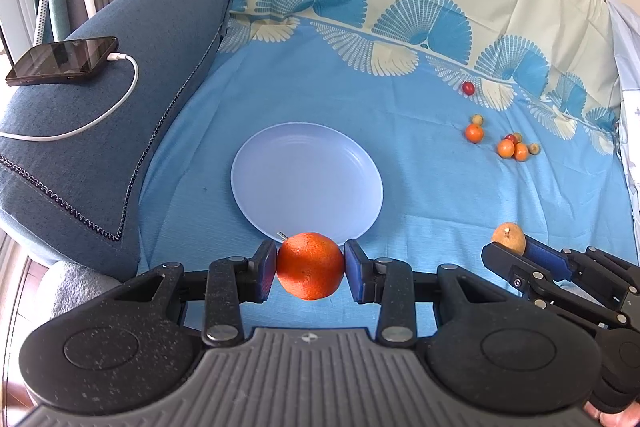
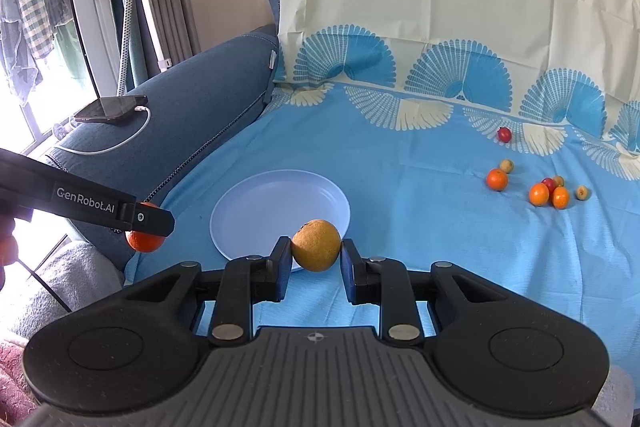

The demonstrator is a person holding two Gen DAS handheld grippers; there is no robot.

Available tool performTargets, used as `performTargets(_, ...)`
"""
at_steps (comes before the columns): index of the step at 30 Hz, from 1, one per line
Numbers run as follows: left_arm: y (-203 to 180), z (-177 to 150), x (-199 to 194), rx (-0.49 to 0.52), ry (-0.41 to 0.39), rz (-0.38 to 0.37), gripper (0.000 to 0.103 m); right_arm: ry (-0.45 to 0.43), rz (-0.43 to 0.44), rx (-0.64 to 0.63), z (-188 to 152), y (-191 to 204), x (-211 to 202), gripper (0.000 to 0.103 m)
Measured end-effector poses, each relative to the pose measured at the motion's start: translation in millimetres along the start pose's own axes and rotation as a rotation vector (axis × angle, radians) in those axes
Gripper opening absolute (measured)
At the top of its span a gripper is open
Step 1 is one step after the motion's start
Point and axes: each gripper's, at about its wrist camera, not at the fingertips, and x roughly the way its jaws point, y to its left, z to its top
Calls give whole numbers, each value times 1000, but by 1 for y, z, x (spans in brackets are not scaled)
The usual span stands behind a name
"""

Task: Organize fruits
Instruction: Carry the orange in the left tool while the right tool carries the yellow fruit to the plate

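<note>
My left gripper point(image 1: 310, 265) is shut on a large orange point(image 1: 310, 265), held just in front of the near rim of a pale blue plate point(image 1: 276, 187). My right gripper point(image 2: 315, 247) is shut on a yellow-brown pear point(image 2: 316, 245), held above the plate's point(image 2: 256, 211) near right rim. The right gripper with the pear point(image 1: 509, 237) shows at the right of the left wrist view. The left gripper with the orange point(image 2: 145, 241) shows at the left of the right wrist view. Several small oranges, red and yellowish fruits point(image 1: 506, 148) point(image 2: 539, 194) lie on the blue cloth at the far right.
A blue sofa arm point(image 1: 100, 131) at the left carries a phone point(image 1: 64, 59) on a white charging cable. A patterned blue and cream sheet point(image 2: 440, 155) covers the seat and backrest. A garment steamer stand point(image 2: 128, 7) and curtains are at the far left.
</note>
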Motion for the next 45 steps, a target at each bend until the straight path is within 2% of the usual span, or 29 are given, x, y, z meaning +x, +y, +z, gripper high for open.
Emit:
performTargets(13, 16, 25, 19, -39, -7, 13, 41, 9, 12, -30, 11, 6, 22, 27)
performTargets(27, 31, 62, 66, -64, 2, 35, 41, 68, 40, -55, 32, 15, 85, 27)
performTargets(33, 37, 74, 98, -59, 34, 53, 41, 96, 45, -70, 36, 18, 122, 27)
performTargets(45, 48, 77, 156, -41, 106, 97, 41, 176, 63, -94, 30, 23, 176, 27)
